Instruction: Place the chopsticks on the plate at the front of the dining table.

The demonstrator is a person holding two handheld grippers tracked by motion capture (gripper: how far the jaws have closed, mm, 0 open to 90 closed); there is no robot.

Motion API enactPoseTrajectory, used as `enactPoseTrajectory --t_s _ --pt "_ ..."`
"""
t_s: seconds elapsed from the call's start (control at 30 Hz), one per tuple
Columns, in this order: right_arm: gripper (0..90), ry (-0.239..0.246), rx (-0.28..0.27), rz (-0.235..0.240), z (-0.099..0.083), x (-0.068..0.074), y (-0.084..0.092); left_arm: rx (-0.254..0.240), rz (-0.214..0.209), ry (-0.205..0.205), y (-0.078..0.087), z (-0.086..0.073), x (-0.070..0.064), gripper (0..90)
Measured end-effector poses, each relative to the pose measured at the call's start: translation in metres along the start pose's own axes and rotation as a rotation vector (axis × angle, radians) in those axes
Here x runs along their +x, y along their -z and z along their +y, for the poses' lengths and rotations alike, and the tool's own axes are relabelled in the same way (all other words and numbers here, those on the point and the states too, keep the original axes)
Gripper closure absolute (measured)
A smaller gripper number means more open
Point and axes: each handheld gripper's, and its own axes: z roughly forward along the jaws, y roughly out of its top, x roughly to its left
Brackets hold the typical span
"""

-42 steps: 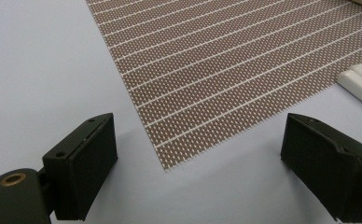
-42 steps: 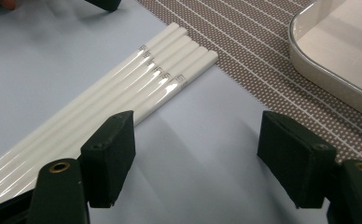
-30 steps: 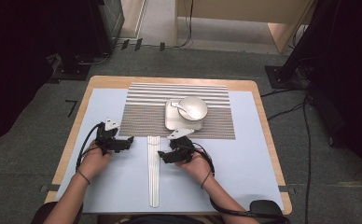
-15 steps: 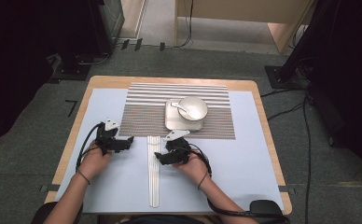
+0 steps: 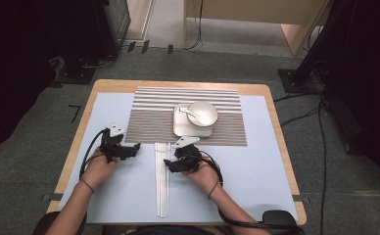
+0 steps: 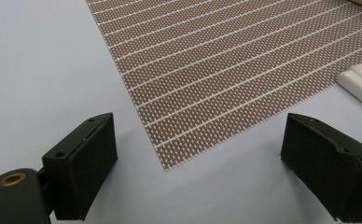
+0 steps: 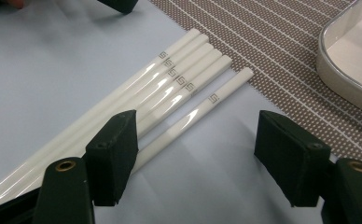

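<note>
My right gripper (image 5: pixel 171 164) sits low over the pale blue table cover (image 5: pixel 256 161), its jaws apart with nothing pressed between them; they have just been closing a little. In the right gripper view the white sticks (image 7: pixel 170 88) lie side by side in front of me, and one stick (image 7: pixel 193 116) lies slightly apart from the bundle, running in toward the gap between my jaws, close by the left one. From above, the sticks (image 5: pixel 161 181) stretch toward me from the near edge of the striped brown mat (image 5: pixel 149 122). My left gripper (image 5: pixel 134 148) rests to the left of them, jaws wide apart and holding nothing, looking at the mat's near corner (image 6: pixel 167 165). On the mat stands a white tray (image 5: pixel 180 128) with a bowl (image 5: pixel 202 113) on it and a spoon (image 5: pixel 188 112) in the bowl.
</note>
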Motion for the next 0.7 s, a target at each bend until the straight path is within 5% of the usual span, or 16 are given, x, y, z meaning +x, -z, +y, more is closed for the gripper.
enactPoseTrajectory --t_s 0.7 --pt "37.8 -0.001 0.021 -0.056 -0.0020 -0.0086 0.0059 0.000 -0.002 0.001 0.0001 0.0000 0.0003 10.0"
